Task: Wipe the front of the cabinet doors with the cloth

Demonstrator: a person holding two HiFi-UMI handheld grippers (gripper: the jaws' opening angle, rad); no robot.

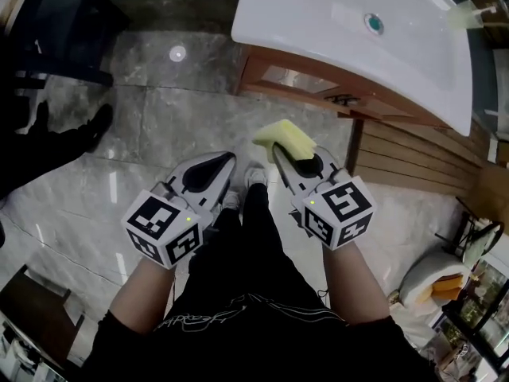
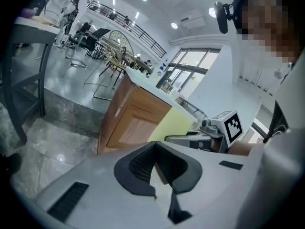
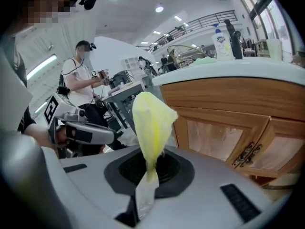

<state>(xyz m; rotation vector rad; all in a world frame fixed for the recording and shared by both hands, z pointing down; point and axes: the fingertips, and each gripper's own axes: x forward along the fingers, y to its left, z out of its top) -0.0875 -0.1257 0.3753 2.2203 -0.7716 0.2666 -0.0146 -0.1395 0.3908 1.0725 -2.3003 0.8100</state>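
Observation:
A wooden cabinet (image 1: 296,81) stands under a white sink top (image 1: 318,14). Its two glazed doors (image 3: 224,138) with metal handles (image 3: 247,152) fill the right of the right gripper view, a short way ahead of the jaws. My right gripper (image 1: 280,159) is shut on a yellow cloth (image 1: 286,138), which sticks up bunched from between the jaws (image 3: 150,120). My left gripper (image 1: 223,162) hangs beside it at the same height, shut with nothing in it (image 2: 156,163). From the left gripper view I see the cabinet's side (image 2: 135,120) and the cloth (image 2: 174,126).
Grey marble floor (image 1: 151,118) lies below. A wooden slatted panel (image 1: 413,156) runs right of the cabinet. A soap bottle (image 3: 221,41) stands on the counter. A dark table leg (image 2: 15,80) is at left. Another person (image 3: 84,82) stands behind. A bag (image 1: 433,281) sits low right.

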